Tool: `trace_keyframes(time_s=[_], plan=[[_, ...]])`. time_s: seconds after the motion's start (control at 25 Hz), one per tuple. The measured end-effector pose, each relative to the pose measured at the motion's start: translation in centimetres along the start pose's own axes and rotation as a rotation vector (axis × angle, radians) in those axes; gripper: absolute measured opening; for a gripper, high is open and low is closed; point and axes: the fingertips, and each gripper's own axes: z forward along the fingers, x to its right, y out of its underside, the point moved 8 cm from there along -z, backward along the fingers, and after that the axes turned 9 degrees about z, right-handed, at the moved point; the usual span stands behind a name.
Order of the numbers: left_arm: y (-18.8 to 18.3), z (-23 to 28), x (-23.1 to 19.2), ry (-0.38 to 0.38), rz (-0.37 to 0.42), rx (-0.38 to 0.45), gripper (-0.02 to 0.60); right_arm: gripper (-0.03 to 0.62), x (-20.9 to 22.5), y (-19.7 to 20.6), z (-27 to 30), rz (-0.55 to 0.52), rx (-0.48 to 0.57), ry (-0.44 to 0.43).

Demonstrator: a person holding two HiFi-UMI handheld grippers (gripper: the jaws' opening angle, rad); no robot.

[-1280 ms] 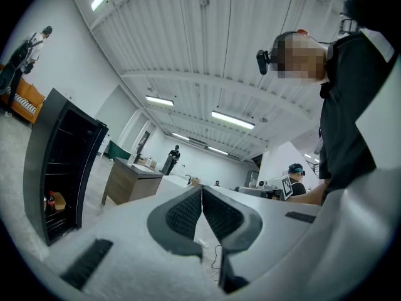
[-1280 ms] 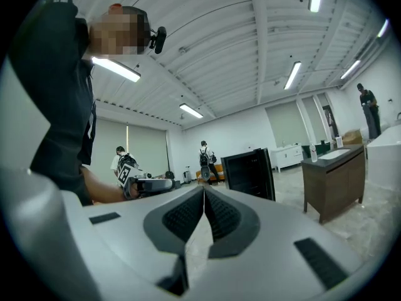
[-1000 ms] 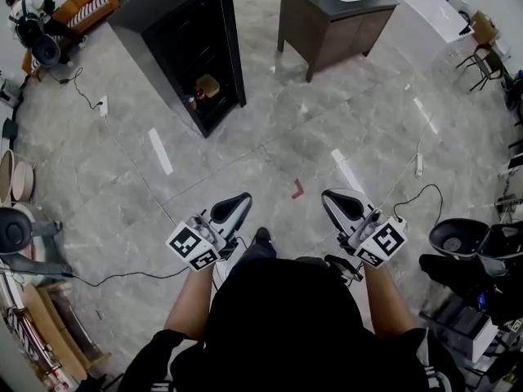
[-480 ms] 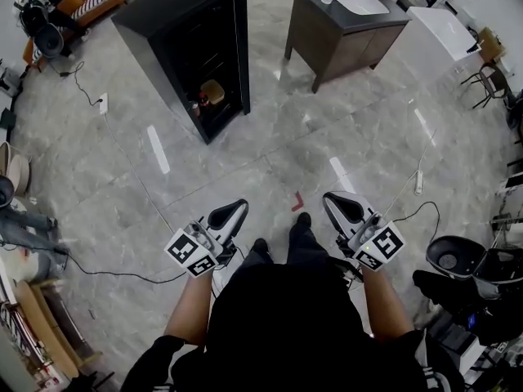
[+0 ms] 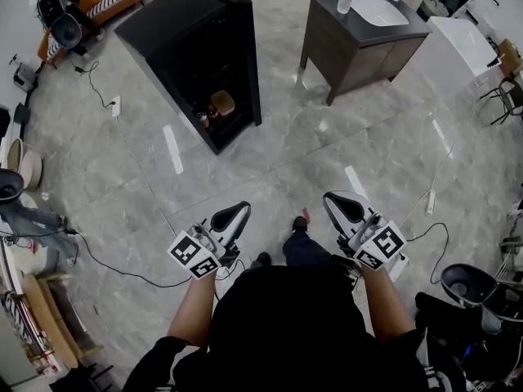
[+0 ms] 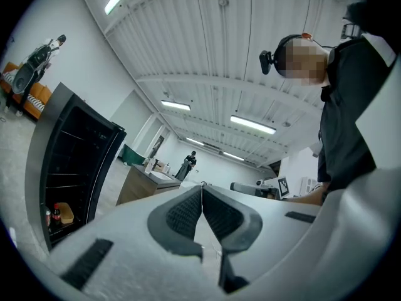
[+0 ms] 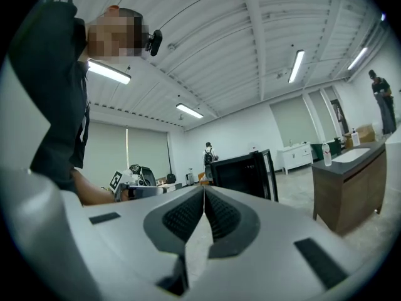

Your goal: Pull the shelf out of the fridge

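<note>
A small black fridge [image 5: 189,51] stands on the floor far ahead, its door open and its dark shelves showing; a few items [image 5: 216,106] sit on its lowest level. It also shows in the left gripper view, where the fridge [image 6: 72,162] is at the left, and in the right gripper view, where the fridge [image 7: 244,171] is in the middle distance. My left gripper [image 5: 238,211] and right gripper [image 5: 337,202] are held in front of my body, well short of the fridge. Both are shut and hold nothing.
A dark wooden vanity with a white basin [image 5: 366,31] stands to the right of the fridge. Cables [image 5: 139,170] run across the grey marble floor. Red tape [image 5: 306,216] marks the floor near my feet. Chairs and gear line the room's edges. Other people stand far off.
I have walked forward: the fridge and the vanity have slid down and right in the head view, closer to me. Both grippers stay shut and level in front of me.
</note>
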Motion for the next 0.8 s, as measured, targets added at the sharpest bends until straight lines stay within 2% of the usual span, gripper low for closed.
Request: trace_keyframes(time_s=[0.48, 0.8], plan=[[-1.7, 12.2, -2.0, -0.078, 0.038, -0.028, 0.023, 0.026, 12.3, -4.2, 1.0, 0.025, -0.001, -0.126], [-1.2, 16.2, -3.8, -0.157, 0.019, -0.029, 0.023, 0.026, 18.0, -4.6, 2.5, 0.041, -0.02, -0.208]])
